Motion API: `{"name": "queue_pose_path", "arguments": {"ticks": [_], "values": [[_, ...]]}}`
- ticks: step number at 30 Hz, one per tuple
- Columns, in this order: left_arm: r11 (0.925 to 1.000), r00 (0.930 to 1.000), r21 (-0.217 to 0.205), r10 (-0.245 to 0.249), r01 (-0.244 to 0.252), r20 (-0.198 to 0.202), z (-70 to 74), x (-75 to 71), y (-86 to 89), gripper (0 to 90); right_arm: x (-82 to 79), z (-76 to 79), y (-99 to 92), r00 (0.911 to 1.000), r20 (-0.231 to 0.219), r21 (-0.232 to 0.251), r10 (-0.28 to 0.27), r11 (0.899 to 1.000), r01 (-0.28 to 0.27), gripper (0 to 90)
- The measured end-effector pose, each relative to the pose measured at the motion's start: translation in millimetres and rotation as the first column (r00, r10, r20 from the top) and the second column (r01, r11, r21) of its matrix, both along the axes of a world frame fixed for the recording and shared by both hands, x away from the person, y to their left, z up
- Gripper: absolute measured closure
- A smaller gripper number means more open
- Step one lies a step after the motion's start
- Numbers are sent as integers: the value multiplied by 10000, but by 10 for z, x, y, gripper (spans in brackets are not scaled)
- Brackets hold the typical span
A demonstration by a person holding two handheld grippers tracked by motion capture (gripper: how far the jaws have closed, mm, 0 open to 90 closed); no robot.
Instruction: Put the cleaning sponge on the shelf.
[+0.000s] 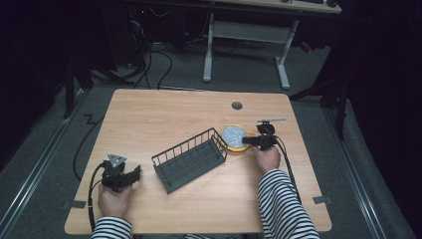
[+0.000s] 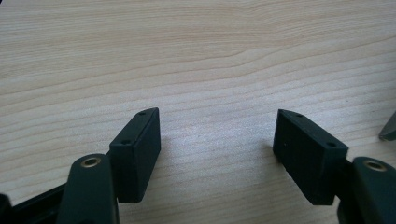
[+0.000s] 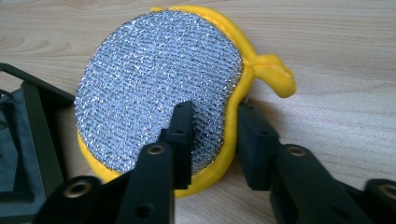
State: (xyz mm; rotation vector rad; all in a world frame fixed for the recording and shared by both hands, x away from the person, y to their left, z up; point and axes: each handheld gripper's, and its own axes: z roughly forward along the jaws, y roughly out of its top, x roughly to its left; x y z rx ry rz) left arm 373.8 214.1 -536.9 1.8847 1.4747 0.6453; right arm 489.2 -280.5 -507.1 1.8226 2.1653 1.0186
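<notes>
Right gripper (image 3: 212, 140) pinches the sponge (image 3: 159, 88) (rim partly hidden).

On the table (image 1: 164, 114) the wire basket (image 1: 190, 159) lies near the middle, set at a slant. The scrubbing sponge (image 1: 234, 137) lies touching its far right corner. The right gripper (image 1: 251, 141) sits at the sponge's right edge; the left gripper (image 1: 130, 175) rests left of the basket, near the front edge.

scrubber (image 3: 159, 79): glittery silver mesh, yellow rim; basket (image 1: 191, 159): dark wire; table (image 1: 159, 119): matt wood
</notes>
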Motion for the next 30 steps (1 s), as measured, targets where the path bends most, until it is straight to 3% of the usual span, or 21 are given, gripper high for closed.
{"name": "queue_pose_path", "arguments": {"ticks": [7,16,30], "values": [[10000,10000,-5,-6,5,-5,0,0,1,327,-13,12,24,9999,164,-76,0,10000,2,825],[10000,10000,-6,-5,5,-5,0,1,1,326,-52,109,3,9986,520,19,-25,10000,24,840],[10000,10000,-3,-12,12,-6,0,1,0,326,-194,433,-190,9915,1303,92,7,10000,-19,842]]}}
